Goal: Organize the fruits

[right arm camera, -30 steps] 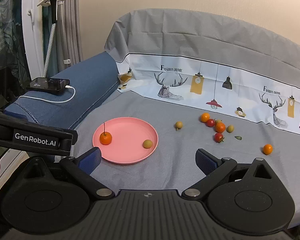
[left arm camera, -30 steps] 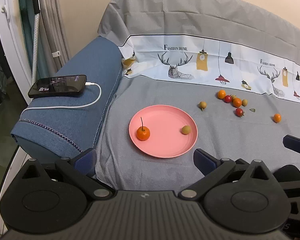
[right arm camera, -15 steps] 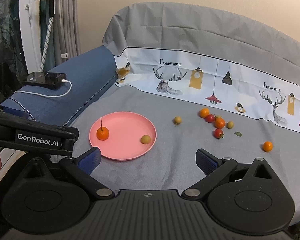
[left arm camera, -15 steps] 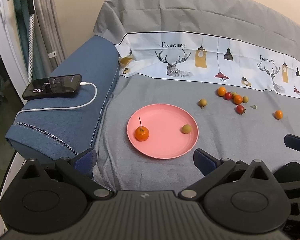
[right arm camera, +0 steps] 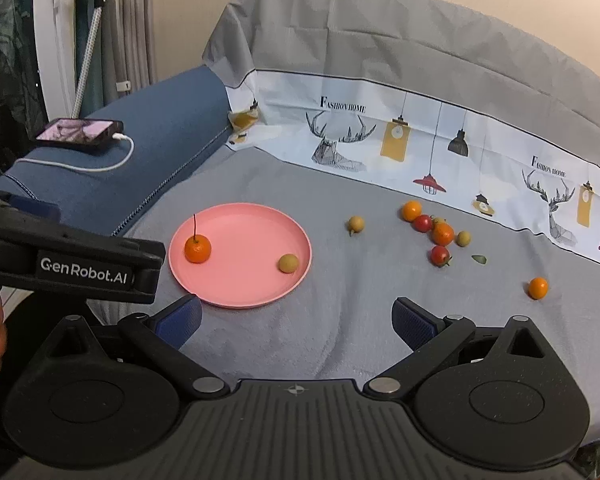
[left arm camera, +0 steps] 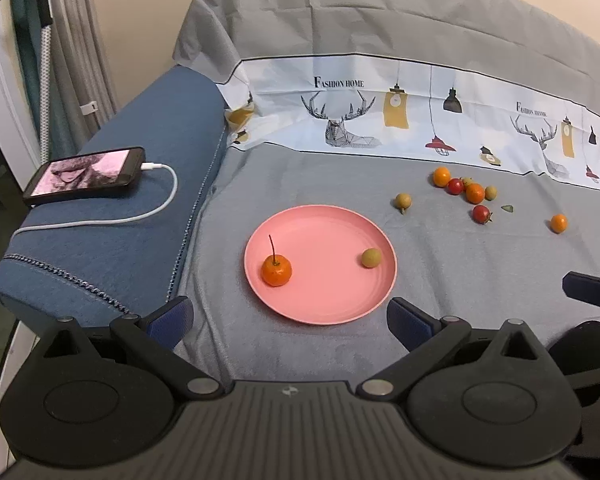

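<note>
- Already, a stemmed mandarin (left arm camera: 276,271) and a yellowish round fruit (left arm camera: 371,258) sit on the pink plate (left arm camera: 320,300); the rest lie loose on the grey sofa cover (left arm camera: 460,280).
- Left gripper (left arm camera: 288,318) and right gripper (right arm camera: 298,318) both hang with fingers spread, empty.
- Cherry tomato (right arm camera: 440,255) looks soft and smooth, likely to roll; pinch it gently across the middle.
- Lone kumquat (right arm camera: 537,287) seems firmer and stands well apart.
</note>
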